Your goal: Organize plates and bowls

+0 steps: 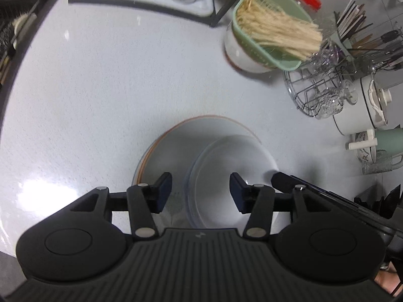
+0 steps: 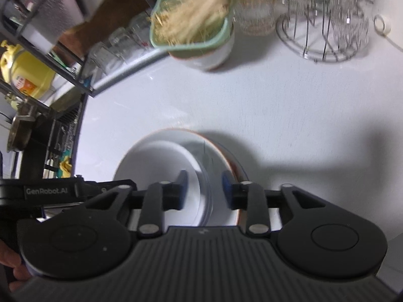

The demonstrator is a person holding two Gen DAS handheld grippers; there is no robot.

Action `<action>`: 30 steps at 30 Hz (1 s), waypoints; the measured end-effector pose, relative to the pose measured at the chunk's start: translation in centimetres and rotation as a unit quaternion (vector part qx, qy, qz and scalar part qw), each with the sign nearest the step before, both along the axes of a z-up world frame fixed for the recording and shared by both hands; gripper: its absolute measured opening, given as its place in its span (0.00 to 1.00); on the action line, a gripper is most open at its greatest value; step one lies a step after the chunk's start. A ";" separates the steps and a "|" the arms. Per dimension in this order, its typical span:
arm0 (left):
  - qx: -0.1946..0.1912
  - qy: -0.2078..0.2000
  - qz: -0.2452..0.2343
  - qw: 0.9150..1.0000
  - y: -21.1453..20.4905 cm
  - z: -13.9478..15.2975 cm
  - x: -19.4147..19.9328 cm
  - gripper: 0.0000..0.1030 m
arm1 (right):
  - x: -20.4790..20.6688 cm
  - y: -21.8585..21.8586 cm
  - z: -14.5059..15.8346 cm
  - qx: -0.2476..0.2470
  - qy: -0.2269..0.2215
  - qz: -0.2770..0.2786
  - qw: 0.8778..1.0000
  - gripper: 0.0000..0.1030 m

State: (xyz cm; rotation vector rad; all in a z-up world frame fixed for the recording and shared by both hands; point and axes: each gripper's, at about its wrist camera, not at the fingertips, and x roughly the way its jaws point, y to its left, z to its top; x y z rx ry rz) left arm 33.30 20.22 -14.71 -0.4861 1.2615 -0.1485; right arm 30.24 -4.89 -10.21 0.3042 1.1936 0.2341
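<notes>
A white bowl sits in a stack of orange-rimmed plates on the white surface, the left gripper and right gripper both spread apart above it, gripping nothing, a green basket near the far edge.

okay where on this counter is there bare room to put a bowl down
The widest bare countertop lies between the stacked plates under the grippers, the black-framed shelf behind, and the green basket on a white bowl. The right side is crowded: wire glass rack, utensil holder, mugs.
</notes>
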 end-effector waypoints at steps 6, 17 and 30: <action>0.013 -0.056 0.010 0.998 -1.2 4.7 -2.0 0.57 | -1.3 -1.7 3.3 0.001 -0.047 0.020 0.999 0.49; 0.108 -0.163 0.001 0.981 -4.9 13.3 -7.5 0.86 | -5.3 -5.3 10.9 -0.013 -0.172 0.033 0.985 0.54; 0.150 -0.215 0.021 0.965 -7.6 16.9 -14.8 0.96 | -10.7 -9.0 13.6 -0.024 -0.252 0.021 0.967 1.00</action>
